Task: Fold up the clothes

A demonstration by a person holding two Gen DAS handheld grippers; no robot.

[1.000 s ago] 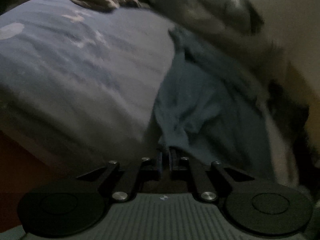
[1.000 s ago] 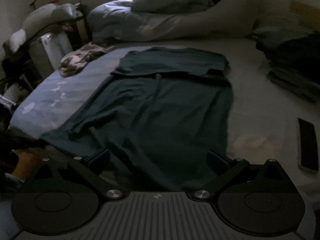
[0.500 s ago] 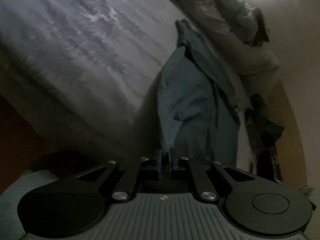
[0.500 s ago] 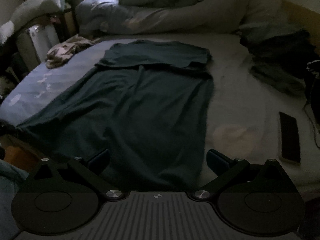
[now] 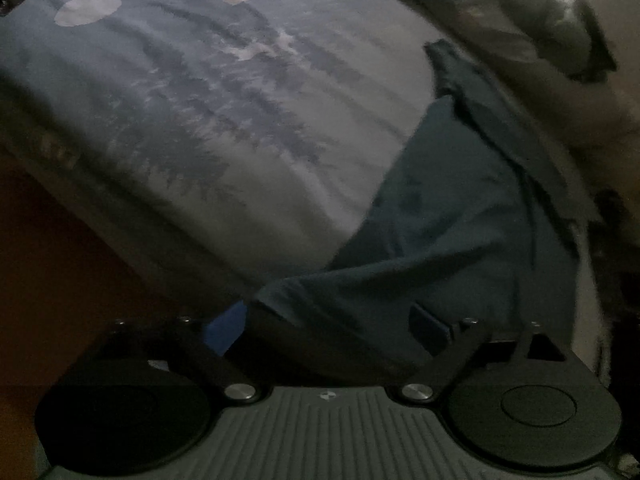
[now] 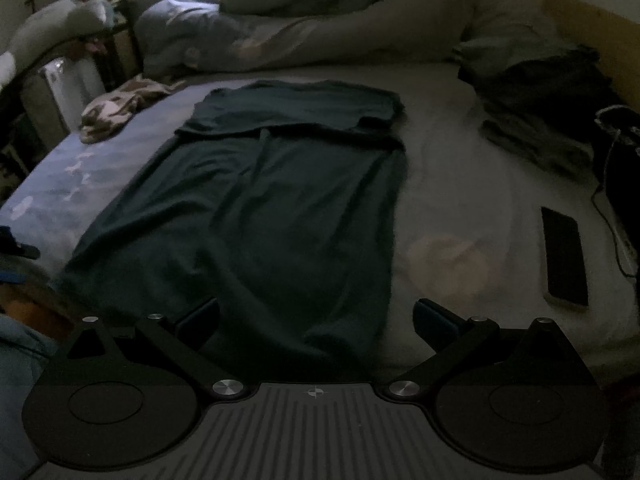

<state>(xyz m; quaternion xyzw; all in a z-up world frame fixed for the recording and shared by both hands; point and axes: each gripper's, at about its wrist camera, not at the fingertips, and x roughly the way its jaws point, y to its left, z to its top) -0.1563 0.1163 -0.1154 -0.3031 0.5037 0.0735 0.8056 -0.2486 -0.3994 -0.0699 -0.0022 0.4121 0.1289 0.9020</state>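
- Lying along the bed (image 6: 440, 184), the dark green garment (image 6: 272, 208) has its far end folded back over itself into a band; the long near part is spread flat, its near hem at the bed's edge.
- A moment ago the left gripper (image 5: 326, 322) was pinched narrow on the garment's left edge; now its jaws stand wide, and that edge (image 5: 304, 300) lies loose between them, draped over the bed's side.
- I judge from this that the left side has been let go, either after being pulled straight or before a fresh grip. The pictures fit both.
- The right gripper (image 6: 316, 320) hovers at the near hem as before, jaws wide, holding nothing.
- No containers show. A dark heap of clothes (image 6: 536, 108) sits at the far right, a phone (image 6: 564, 256) nearer, a patterned cloth (image 6: 116, 110) at far left.
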